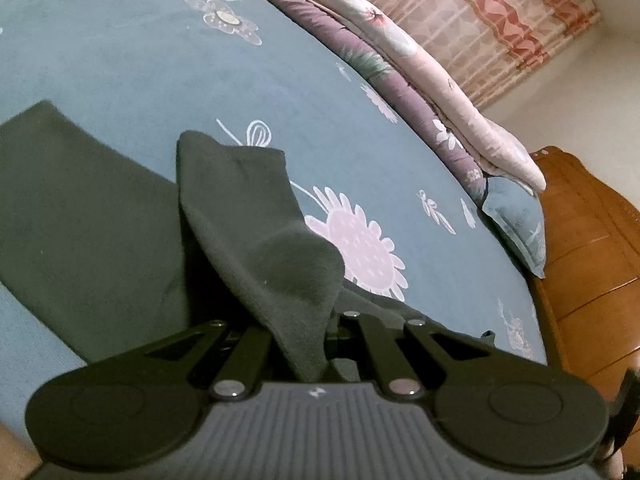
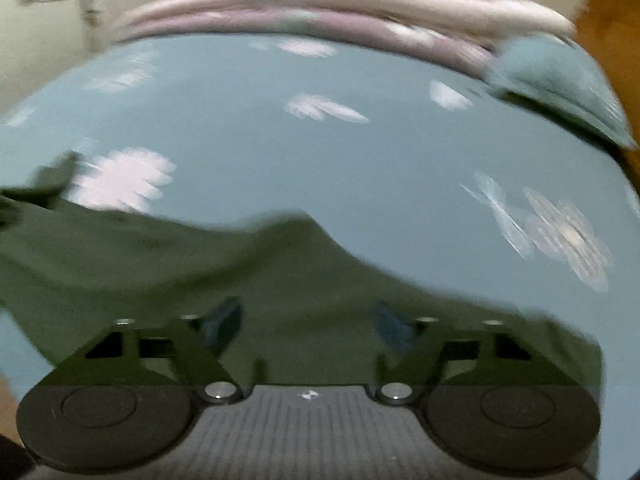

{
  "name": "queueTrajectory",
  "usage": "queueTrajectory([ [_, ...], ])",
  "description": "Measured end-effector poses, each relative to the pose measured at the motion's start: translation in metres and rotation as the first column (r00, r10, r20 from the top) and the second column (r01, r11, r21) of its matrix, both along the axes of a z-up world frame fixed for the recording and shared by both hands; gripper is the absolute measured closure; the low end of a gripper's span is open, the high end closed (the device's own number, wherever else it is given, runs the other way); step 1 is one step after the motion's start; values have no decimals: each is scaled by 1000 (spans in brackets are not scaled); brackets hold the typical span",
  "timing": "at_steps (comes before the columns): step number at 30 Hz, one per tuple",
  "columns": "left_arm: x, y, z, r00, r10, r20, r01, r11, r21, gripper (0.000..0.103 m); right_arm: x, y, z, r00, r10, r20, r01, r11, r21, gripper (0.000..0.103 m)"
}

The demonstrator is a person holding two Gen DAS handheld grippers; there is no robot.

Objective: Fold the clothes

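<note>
A dark green garment (image 1: 80,216) lies on the blue flowered bedsheet (image 1: 168,68). In the left wrist view my left gripper (image 1: 308,344) is shut on a fold of that garment, and the pinched cloth (image 1: 256,216) rises as a raised flap in front of the camera. The right wrist view is motion-blurred: the same green garment (image 2: 192,272) spreads across the lower left, and my right gripper (image 2: 310,324) stands open just above it, its blue-padded fingertips (image 2: 224,320) wide apart with nothing between them.
Rolled pink and purple quilts (image 1: 420,92) run along the far edge of the bed, with a blue pillow (image 1: 516,228) at their end. A wooden headboard (image 1: 588,264) stands at the right. Patterned curtains (image 1: 480,20) hang behind.
</note>
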State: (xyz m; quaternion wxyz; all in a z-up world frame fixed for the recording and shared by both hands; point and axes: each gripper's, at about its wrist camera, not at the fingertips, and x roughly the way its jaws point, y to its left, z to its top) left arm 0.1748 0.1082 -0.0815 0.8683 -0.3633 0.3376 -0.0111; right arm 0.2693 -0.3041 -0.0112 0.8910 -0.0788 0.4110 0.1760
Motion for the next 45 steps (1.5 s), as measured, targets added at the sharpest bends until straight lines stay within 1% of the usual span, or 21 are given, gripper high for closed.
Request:
queueTrajectory([
  [1, -1, 0, -2, 1000, -4, -1, 4, 1000, -4, 101, 6, 12, 4, 999, 52, 3, -52, 998, 20, 45],
  [2, -3, 0, -5, 1000, -6, -4, 6, 1000, -9, 101, 12, 24, 8, 995, 104, 6, -104, 994, 39, 46],
  [4, -7, 1, -11, 1000, -5, -7, 5, 1000, -25, 101, 24, 48, 15, 978, 207, 17, -208, 975, 77, 58],
  [6, -10, 2, -17, 1000, -4, -7, 3, 999, -42, 101, 35, 85, 14, 948, 317, 15, -317, 945, 86, 62],
  [8, -14, 3, -22, 1000, -5, -3, 5, 998, -56, 101, 45, 118, 9, 917, 398, 1, -396, 914, 86, 65],
  [9, -15, 3, -24, 1000, -6, -1, 6, 998, -64, 101, 52, 134, 4, 901, 433, -15, -430, 899, 89, 69],
  [13, -18, 5, -31, 1000, -15, 8, 15, 996, -90, 101, 62, 184, -12, 840, 539, -60, -534, 841, 84, 70],
  [15, -20, 6, -34, 1000, -19, 12, 20, 995, -103, 101, 57, 199, -18, 808, 584, -75, -582, 811, 58, 70],
  [17, -20, 8, -38, 1000, -27, 12, 28, 993, -115, 101, 54, 210, -26, 789, 607, -94, -609, 793, 14, 70],
  [19, -20, 9, -41, 999, -35, 11, 36, 991, -127, 101, 50, 212, -30, 777, 620, -105, -625, 780, -17, 69],
  [21, -20, 10, -43, 999, -40, 13, 41, 989, -139, 101, 42, 214, -31, 756, 647, -98, -654, 755, -56, 69],
  [24, -19, 12, -44, 999, -50, 17, 52, 988, -146, 101, 30, 219, -30, 711, 698, -82, -702, 700, -134, 69],
  [28, -17, 13, -45, 997, -72, 22, 74, 986, -148, 101, 15, 232, -35, 638, 767, -68, -754, 604, -258, 69],
  [30, -16, 13, -45, 996, -84, 26, 87, 986, -141, 100, 16, 235, -35, 608, 789, -80, -775, 570, -272, 69],
  [32, -16, 12, -43, 995, -90, 32, 94, 987, -132, 100, 23, 238, -33, 601, 791, -116, -789, 564, -244, 74],
  [33, -17, 11, -43, 995, -93, 35, 96, 987, -128, 100, 26, 239, -31, 596, 791, -134, -796, 561, -230, 79],
  [36, -20, 11, -38, 994, -90, 56, 97, 987, -127, 101, 26, 243, -28, 594, 791, -147, -796, 551, -251, 93],
  [38, -21, 12, -33, 993, -85, 81, 95, 988, -123, 101, 26, 243, -24, 601, 787, -137, -790, 559, -252, 95],
  [39, -21, 12, -28, 991, -88, 96, 99, 988, -116, 101, 25, 242, -19, 609, 785, -114, -781, 568, -261, 96],
  [45, -16, 14, -3, 976, -103, 192, 110, 993, -29, 101, 25, 242, -5, 636, 771, -32, -741, 598, -305, 97],
])
